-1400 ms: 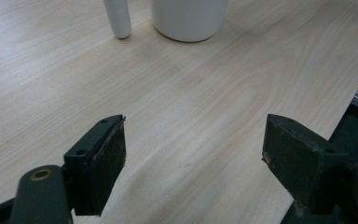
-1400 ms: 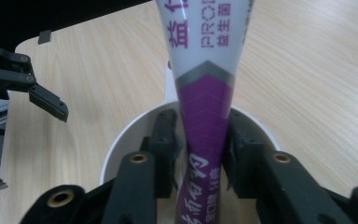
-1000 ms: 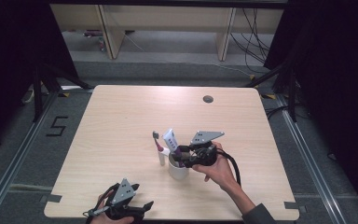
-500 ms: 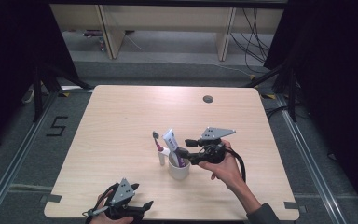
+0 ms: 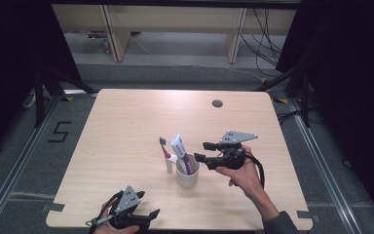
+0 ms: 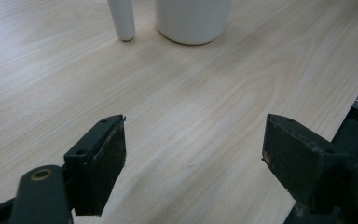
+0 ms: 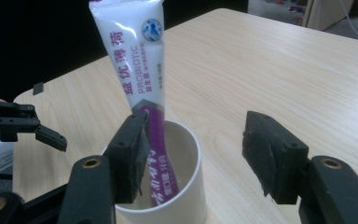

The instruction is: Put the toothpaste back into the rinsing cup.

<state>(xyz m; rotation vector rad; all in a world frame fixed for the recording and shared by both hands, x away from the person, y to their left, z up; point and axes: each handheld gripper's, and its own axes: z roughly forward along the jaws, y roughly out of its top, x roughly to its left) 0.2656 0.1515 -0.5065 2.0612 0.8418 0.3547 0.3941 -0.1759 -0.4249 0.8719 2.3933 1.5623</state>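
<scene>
A white cup [image 5: 187, 173] stands near the middle of the table [image 5: 126, 126]. A white and purple toothpaste tube [image 5: 181, 152] leans upright inside it. A toothbrush [image 5: 166, 155] with a white handle stands just left of the cup. My right gripper [image 5: 202, 151] hovers open beside the cup's right rim. In the right gripper view the tube [image 7: 135, 60] rises from the cup [image 7: 186, 186] just behind the left jaw, with nothing held between the jaws of my right gripper [image 7: 198, 140]. My left gripper [image 5: 148, 203] rests open at the table's front edge, facing the cup [image 6: 193, 21] and the toothbrush handle [image 6: 122, 18].
A dark round grommet [image 5: 217, 103] sits near the table's far edge. Black frame legs and cables stand beyond the table. The table's front right edge [image 6: 349, 100] runs close beside my left gripper [image 6: 196, 140].
My right gripper has drawn back to the right, away from the cup, and risen slightly. The tube stays standing in the cup. The left gripper has not moved.
</scene>
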